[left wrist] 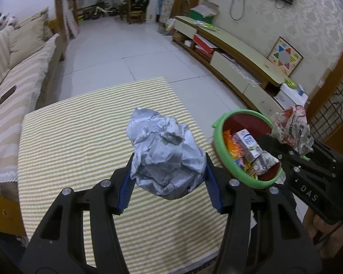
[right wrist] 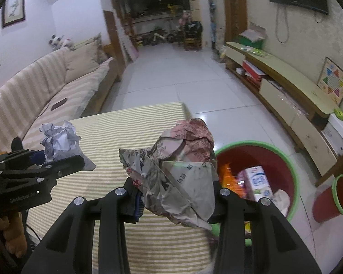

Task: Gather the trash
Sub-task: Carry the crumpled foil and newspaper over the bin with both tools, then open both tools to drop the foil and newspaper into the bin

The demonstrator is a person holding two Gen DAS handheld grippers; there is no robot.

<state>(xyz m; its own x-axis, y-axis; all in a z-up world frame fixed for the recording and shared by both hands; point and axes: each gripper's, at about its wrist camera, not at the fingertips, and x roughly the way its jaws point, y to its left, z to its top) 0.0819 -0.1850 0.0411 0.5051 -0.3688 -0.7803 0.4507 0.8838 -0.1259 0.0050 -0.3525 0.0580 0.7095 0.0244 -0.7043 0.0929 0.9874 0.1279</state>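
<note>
My left gripper [left wrist: 169,171] is clamped on a grey crumpled newspaper ball [left wrist: 167,153], the wad squeezed between both blue finger pads [left wrist: 211,187] and bulging out ahead of the tips. Below the fingers lies the striped tablecloth [left wrist: 80,137]. My right gripper [right wrist: 176,189] grips a reddish crumpled newspaper wad [right wrist: 178,171] that spills forward over its fingers; its right pad is hidden by paper, so I judge the grip mostly from the left side. Just right of and below those fingers sits the green-rimmed red bin [right wrist: 295,178], holding a milk carton [right wrist: 259,182] and orange wrappers [right wrist: 228,178]. From the left wrist, the wad seems to hang above the bin's far rim.
</note>
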